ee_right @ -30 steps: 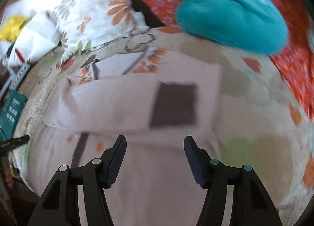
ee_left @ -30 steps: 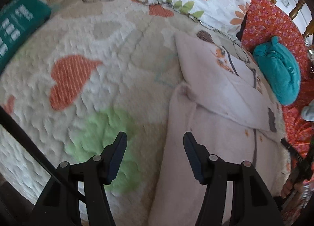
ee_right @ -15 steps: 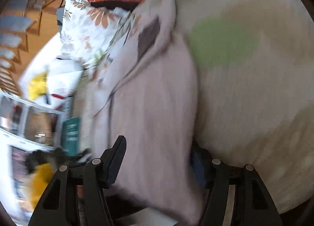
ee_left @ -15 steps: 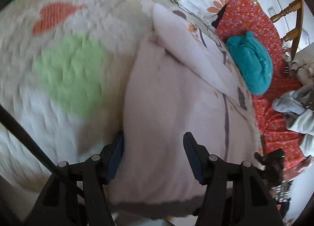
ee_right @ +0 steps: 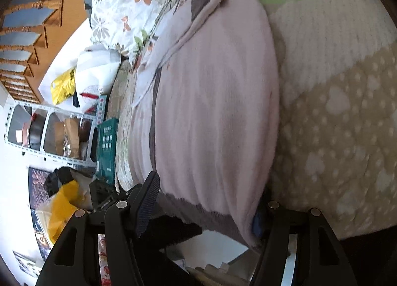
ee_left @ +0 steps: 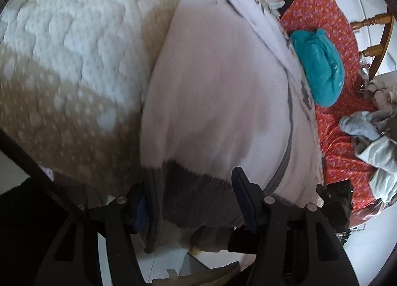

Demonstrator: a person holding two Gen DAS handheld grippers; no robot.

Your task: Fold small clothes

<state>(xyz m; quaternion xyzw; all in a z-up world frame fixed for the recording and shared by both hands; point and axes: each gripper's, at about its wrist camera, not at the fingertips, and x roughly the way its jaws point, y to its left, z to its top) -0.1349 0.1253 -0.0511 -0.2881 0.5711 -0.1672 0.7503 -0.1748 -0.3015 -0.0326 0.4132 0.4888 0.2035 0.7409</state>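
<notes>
A pale pink garment (ee_left: 218, 92) with a dark grey hem (ee_left: 193, 201) lies flat on a quilted blanket with heart patches; its sleeves are folded over the far part. It also shows in the right wrist view (ee_right: 213, 112). My left gripper (ee_left: 191, 201) is open, its jaws on either side of the grey hem's left corner at the blanket's near edge. My right gripper (ee_right: 206, 201) is open, its jaws straddling the hem's right corner (ee_right: 238, 226). The inner fingertips are partly hidden by the cloth.
The quilted blanket (ee_left: 62, 67) covers the surface. A teal bundle (ee_left: 320, 67) lies on a red floral cloth (ee_left: 330, 13) to the right, with grey clothes (ee_left: 367, 134) nearby. A floral pillow (ee_right: 119, 15), a green box (ee_right: 106, 142), bags and a shelf stand left.
Both grippers have pulled back from the garment's middle to its near hem at the blanket edge, each one now straddling a hem corner. Jaws stay open.
</notes>
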